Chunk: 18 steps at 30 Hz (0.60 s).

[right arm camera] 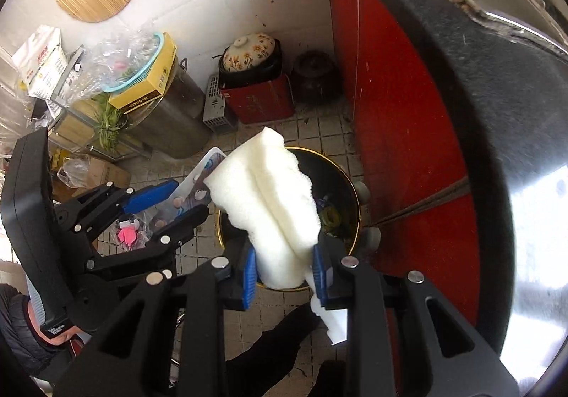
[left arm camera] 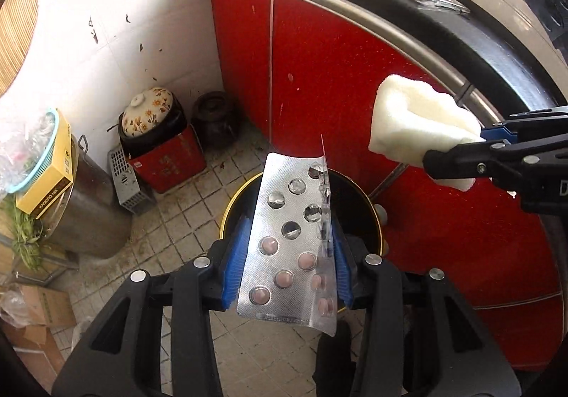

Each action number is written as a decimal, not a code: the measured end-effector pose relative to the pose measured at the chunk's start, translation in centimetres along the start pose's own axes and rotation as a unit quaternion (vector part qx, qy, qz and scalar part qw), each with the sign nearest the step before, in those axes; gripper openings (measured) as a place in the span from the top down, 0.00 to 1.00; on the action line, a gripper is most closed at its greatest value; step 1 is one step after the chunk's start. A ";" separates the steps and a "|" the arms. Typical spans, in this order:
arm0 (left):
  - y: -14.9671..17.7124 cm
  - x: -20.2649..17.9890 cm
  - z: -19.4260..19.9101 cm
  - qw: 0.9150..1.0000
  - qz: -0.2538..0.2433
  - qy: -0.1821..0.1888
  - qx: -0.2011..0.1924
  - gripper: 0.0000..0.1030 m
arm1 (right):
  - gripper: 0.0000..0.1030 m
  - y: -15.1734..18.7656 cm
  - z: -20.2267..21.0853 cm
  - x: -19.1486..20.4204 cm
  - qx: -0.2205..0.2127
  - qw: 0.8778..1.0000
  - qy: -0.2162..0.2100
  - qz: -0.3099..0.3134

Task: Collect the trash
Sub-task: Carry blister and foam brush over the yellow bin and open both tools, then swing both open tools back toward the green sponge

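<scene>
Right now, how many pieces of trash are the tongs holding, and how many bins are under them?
Pill packs: 1, in the left tongs
Foam pieces: 1, in the right tongs
Bins: 1, black with a yellow rim
Total: 3

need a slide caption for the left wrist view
Left hand-held gripper holds a pill blister pack above the black bin; right hand-held gripper holds white foam.

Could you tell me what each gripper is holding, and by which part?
Left gripper: silver foil blister pack, by its lower side edges. Right gripper: white foam block, by its lower end.
</scene>
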<state>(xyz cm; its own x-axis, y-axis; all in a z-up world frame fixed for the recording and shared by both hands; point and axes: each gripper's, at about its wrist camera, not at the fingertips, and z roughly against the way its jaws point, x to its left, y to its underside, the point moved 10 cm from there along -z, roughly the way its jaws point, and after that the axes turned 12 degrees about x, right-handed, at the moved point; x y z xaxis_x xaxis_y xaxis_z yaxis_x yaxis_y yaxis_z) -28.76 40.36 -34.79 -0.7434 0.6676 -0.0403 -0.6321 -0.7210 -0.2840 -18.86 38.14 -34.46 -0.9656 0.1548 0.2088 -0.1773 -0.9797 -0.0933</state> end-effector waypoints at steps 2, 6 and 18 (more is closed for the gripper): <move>-0.2 0.0 -0.2 1.000 0.000 0.007 -0.003 0.56 | 0.67 -0.6 -0.6 0.0 0.004 1.000 -0.005 -0.002; -0.4 0.4 -0.6 1.000 -0.004 -0.008 -0.016 0.18 | 0.32 -1.5 -0.9 -0.2 0.003 1.000 -0.012 -0.010; -0.5 -1.1 3.7 0.999 -0.036 -0.020 -0.017 0.18 | 0.25 1.1 8.1 -0.9 -0.053 0.999 -0.007 -0.011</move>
<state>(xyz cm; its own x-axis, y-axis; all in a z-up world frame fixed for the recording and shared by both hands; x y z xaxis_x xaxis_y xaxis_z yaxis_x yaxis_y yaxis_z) -28.37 39.30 -31.06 -0.7045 0.7094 0.0198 -0.6774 -0.6639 -0.3169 -16.64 35.85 -26.92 -0.9583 0.1740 0.2265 -0.2188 -0.9569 -0.1907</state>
